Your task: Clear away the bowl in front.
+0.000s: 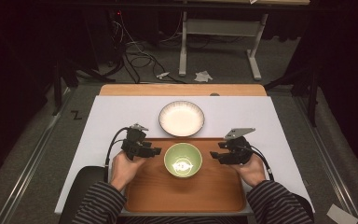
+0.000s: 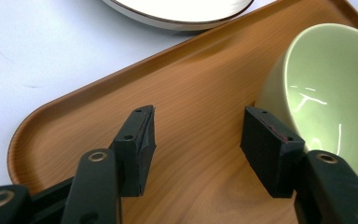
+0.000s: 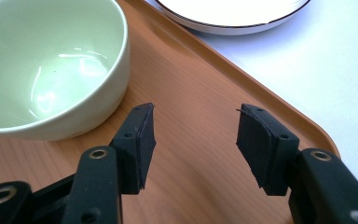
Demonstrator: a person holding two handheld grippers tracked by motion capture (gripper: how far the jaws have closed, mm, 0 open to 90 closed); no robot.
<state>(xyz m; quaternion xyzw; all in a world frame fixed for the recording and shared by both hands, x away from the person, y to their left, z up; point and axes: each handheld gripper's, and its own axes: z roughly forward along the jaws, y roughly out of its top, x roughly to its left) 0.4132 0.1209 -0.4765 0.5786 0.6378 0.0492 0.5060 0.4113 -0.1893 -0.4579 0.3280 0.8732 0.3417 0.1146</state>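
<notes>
Flanking the green bowl (image 1: 182, 160), the left hand-held gripper (image 1: 153, 150) and right hand-held gripper (image 1: 215, 156) hover with jaws wide and empty. Risk: an off-centre close may tip the bowl or skid it across the wooden tray (image 1: 144, 196). Count: two grippers, one green bowl, one white bowl (image 1: 181, 118) on the worktop (image 1: 116, 112), one tray.

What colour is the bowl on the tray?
Pale green bowl, glossy inside; clearest in the right gripper view.
</notes>
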